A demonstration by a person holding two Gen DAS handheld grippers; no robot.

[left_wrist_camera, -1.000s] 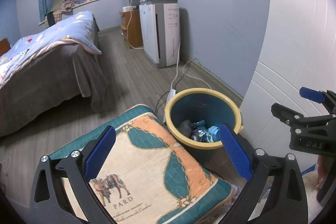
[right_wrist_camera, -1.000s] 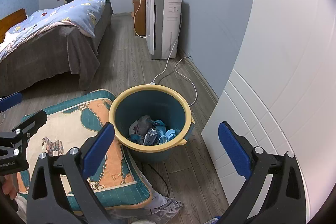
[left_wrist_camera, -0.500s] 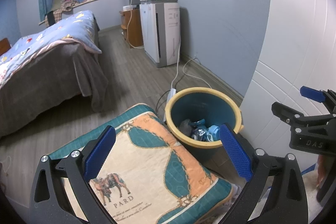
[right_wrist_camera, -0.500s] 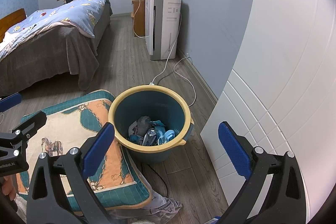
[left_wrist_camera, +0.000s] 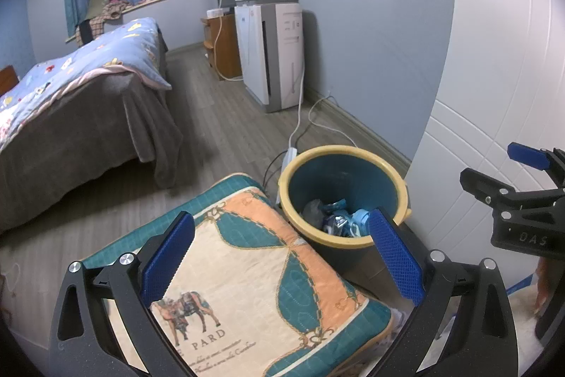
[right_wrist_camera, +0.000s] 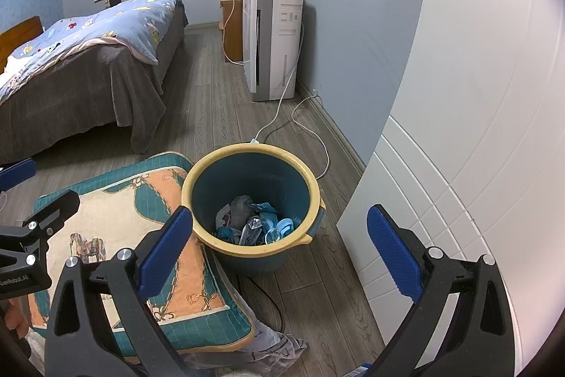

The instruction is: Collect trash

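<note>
A teal bin with a yellow rim (left_wrist_camera: 360, 152) (right_wrist_camera: 212, 165) stands on the wood floor beside the white wall panel. Crumpled blue and grey trash (left_wrist_camera: 333, 219) (right_wrist_camera: 252, 223) lies in its bottom. My left gripper (left_wrist_camera: 282, 257) is open above the patterned cushion (left_wrist_camera: 247, 274), with nothing between its blue pads. My right gripper (right_wrist_camera: 279, 249) is open too, held above and in front of the bin, and it is empty. Crumpled clear plastic (right_wrist_camera: 279, 350) pokes out from under the cushion (right_wrist_camera: 116, 228) at the bottom of the right wrist view.
A bed with a blue quilt (left_wrist_camera: 81, 76) (right_wrist_camera: 88, 34) fills the left. A white air purifier (left_wrist_camera: 272, 55) (right_wrist_camera: 273, 45) stands against the blue wall, its white cable (right_wrist_camera: 310, 126) trailing over the floor to behind the bin. A white panelled surface (right_wrist_camera: 459, 165) rises at the right.
Both grippers stay open and nearly still. The right wrist view has drifted slightly, so the bin sits a little higher in frame.
</note>
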